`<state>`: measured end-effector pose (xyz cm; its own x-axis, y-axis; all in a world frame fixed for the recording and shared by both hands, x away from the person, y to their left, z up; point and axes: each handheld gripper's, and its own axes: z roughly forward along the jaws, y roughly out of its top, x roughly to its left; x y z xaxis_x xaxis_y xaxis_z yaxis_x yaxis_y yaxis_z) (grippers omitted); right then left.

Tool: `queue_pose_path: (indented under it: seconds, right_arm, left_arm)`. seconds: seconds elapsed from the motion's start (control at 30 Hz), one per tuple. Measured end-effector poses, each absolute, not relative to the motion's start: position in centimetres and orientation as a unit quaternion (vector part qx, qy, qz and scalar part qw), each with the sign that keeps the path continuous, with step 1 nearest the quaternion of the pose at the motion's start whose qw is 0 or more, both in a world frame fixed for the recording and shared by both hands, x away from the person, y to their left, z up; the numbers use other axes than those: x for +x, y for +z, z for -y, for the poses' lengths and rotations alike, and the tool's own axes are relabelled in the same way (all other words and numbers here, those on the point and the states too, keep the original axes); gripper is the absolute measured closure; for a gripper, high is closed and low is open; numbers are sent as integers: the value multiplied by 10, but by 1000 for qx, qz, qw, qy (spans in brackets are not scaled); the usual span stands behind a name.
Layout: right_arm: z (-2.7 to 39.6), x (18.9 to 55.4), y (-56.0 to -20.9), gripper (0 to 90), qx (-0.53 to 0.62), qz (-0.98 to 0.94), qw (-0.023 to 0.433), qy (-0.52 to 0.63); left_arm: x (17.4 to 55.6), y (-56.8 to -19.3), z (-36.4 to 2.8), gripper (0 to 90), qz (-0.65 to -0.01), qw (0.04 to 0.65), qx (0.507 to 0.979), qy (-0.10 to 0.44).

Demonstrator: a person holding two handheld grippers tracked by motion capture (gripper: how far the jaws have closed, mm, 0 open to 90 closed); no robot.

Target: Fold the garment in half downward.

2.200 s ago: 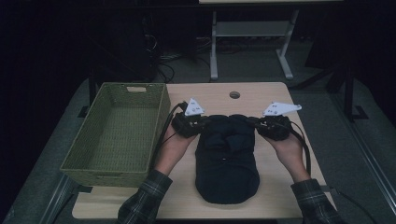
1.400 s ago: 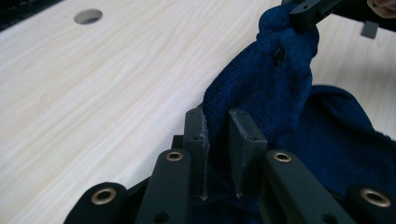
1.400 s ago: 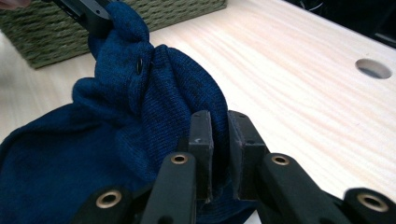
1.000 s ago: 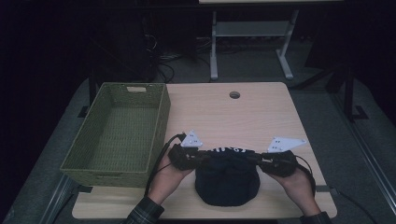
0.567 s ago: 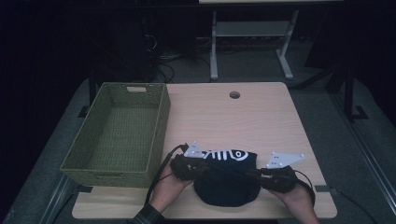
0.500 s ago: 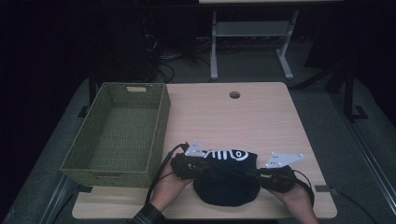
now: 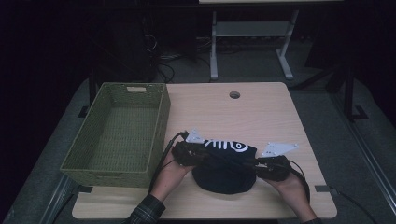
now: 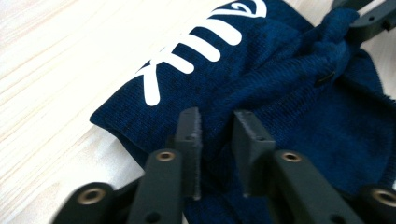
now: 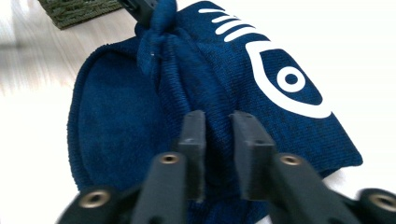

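While the folded blue cloth (image 7: 224,163) lay on the desk (image 7: 261,112), both my left gripper (image 8: 217,140) and right gripper (image 9: 219,140) had just loosened, jaws parted with its folds between them.

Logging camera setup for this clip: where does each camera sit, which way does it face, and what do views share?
High view: above the person's side, facing forward and down on the table, basket and garment; forearms, hands, left gripper, right gripper show.
Left gripper view: rides the left gripper, facing along its jaws across the garment.
Right gripper view: rides the right gripper, facing the garment.
Shared: the garment's white fish-skeleton print.
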<state>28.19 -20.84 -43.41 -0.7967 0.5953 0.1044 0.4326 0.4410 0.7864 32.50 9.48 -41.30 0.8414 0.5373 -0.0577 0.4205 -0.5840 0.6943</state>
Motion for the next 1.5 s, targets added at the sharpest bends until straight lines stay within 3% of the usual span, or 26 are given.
queue_pose_path:
  seconds: [0.23, 0.53, 0.6, 0.67, 0.87, 1.13, 1.5]
  right_arm:
    - [215, 274, -418, 486, 308, -833, 76, 453]
    - [227, 272, -395, 465, 304, -819, 81, 481]
    - [229, 273, -393, 500, 305, -816, 84, 485]
    - [229, 275, -392, 554, 308, -816, 85, 482]
    - [227, 288, -398, 888, 313, -818, 87, 475]
    - [223, 306, -412, 900, 323, -822, 80, 462]
    - [218, 296, -421, 900, 311, -830, 65, 458]
  left_arm:
    - [311, -389, -102, 544, -261, 401, 876, 65]
    - [302, -363, -109, 498, -260, 430, 862, 68]
    - [302, -359, -109, 528, -260, 431, 861, 73]
    - [305, -357, -109, 613, -262, 433, 860, 73]
    - [325, -366, -102, 897, -277, 422, 861, 70]
    - [354, -383, -95, 899, -291, 406, 864, 71]
    - [375, -416, -81, 899, -303, 369, 877, 56]
